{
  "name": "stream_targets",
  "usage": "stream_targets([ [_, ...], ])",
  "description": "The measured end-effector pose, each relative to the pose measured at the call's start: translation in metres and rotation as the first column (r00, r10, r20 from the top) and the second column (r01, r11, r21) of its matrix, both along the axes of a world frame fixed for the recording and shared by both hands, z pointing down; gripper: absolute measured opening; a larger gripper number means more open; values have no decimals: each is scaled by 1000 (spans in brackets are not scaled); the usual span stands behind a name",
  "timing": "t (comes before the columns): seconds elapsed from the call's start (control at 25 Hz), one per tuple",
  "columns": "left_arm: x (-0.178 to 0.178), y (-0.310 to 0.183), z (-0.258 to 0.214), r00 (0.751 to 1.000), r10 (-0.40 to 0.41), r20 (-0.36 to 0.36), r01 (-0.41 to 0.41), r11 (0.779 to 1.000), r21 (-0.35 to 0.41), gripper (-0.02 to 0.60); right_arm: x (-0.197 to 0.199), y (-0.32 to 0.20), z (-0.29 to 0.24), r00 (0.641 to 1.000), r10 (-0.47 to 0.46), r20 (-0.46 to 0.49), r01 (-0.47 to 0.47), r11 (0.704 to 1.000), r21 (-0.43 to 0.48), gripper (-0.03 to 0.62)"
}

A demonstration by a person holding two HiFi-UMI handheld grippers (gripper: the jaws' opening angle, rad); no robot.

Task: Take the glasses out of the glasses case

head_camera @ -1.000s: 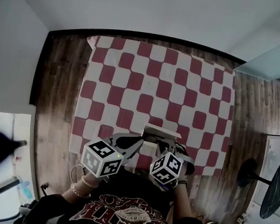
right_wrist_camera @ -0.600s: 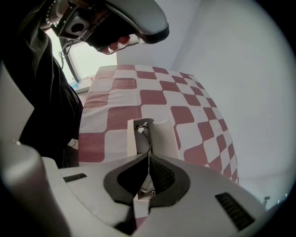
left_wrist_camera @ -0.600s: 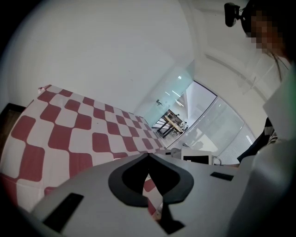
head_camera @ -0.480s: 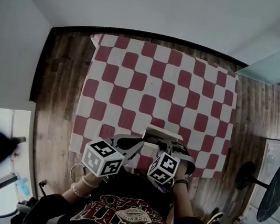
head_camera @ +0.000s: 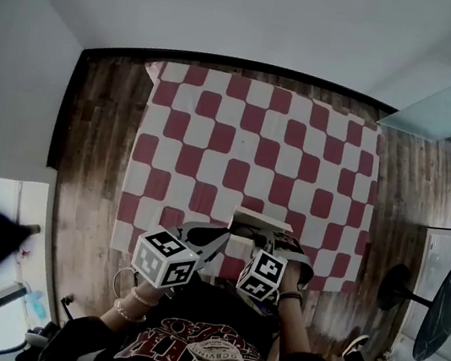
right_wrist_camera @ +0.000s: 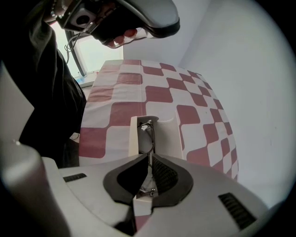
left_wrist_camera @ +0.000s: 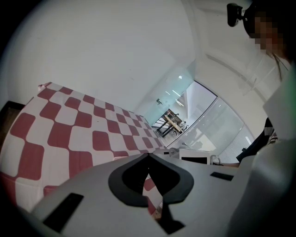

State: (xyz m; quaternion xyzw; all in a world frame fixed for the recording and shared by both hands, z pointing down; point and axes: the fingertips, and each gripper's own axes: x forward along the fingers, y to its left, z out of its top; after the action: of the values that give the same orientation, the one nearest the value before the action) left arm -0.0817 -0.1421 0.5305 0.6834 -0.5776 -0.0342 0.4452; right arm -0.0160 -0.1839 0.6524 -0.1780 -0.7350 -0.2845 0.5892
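The right gripper (right_wrist_camera: 149,156) hid the near half of the glasses (right_wrist_camera: 146,138). In the head view they were too small to make out.

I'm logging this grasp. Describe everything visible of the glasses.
The glasses have a thin wire frame that looks like metal, with clear lenses and small hinge fittings at both ends. They lie lengthwise inside the open cream glasses case, which sits on the red-and-white checked tablecloth. The right hand-held gripper has its jaws closed on the frame near its middle.
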Motion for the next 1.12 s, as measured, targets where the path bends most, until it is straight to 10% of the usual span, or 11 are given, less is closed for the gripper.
stream_targets([
  [1.12, -5, -1, 6, 1000, -8, -16, 8, 1000, -4, 8, -6, -3, 14, 995, -54, -85, 61, 995, 76, 35],
])
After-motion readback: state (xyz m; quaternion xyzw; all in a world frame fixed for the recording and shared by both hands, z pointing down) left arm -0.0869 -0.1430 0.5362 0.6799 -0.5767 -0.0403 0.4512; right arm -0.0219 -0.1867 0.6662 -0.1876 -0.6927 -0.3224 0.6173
